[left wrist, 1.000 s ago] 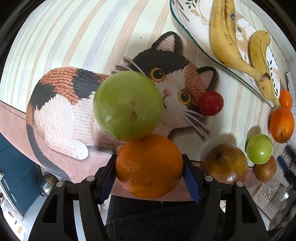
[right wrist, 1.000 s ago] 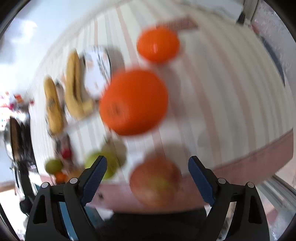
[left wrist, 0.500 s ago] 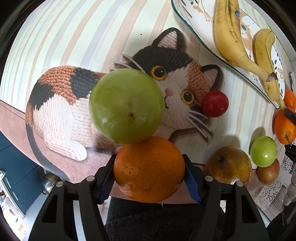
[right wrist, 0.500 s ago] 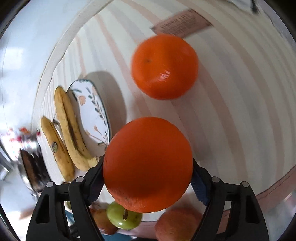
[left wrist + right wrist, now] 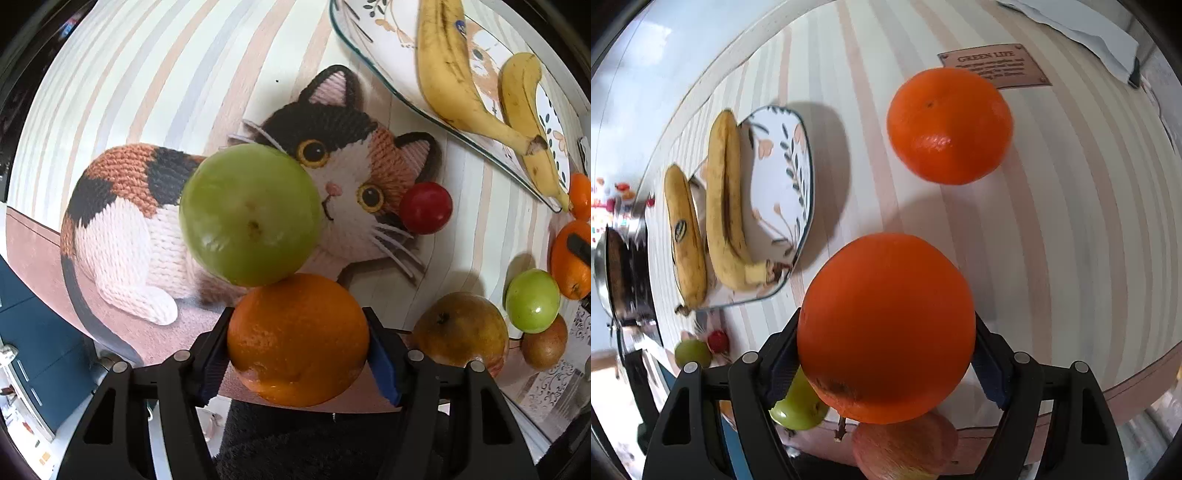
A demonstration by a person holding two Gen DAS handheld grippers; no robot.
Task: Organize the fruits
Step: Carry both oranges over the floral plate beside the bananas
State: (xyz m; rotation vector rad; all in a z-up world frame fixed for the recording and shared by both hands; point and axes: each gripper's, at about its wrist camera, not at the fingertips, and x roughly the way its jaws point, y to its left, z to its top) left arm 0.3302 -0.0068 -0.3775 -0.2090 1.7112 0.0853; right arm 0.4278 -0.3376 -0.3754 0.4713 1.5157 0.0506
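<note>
My left gripper [image 5: 297, 347] is shut on an orange [image 5: 297, 338], held above the table's near edge. A large green apple [image 5: 251, 214] sits just beyond it on the cat picture. My right gripper [image 5: 886, 354] is shut on another orange [image 5: 886, 325], held above the striped cloth. A second loose orange [image 5: 949, 125] lies farther ahead of it. Two bananas [image 5: 724, 195] lie on a patterned plate [image 5: 786, 184]; the plate [image 5: 373, 33] with bananas [image 5: 450, 70] also shows in the left wrist view at top right.
A small red fruit [image 5: 426, 208] lies by the cat's face. A brownish apple [image 5: 461, 332], a small green apple [image 5: 532, 301] and another brown fruit [image 5: 545, 347] cluster at right. A label patch [image 5: 995, 66] lies on the cloth beyond the far orange.
My right gripper moved forward around the nearer orange and shut on it. The left gripper kept hold of its orange and shifted only slightly.
</note>
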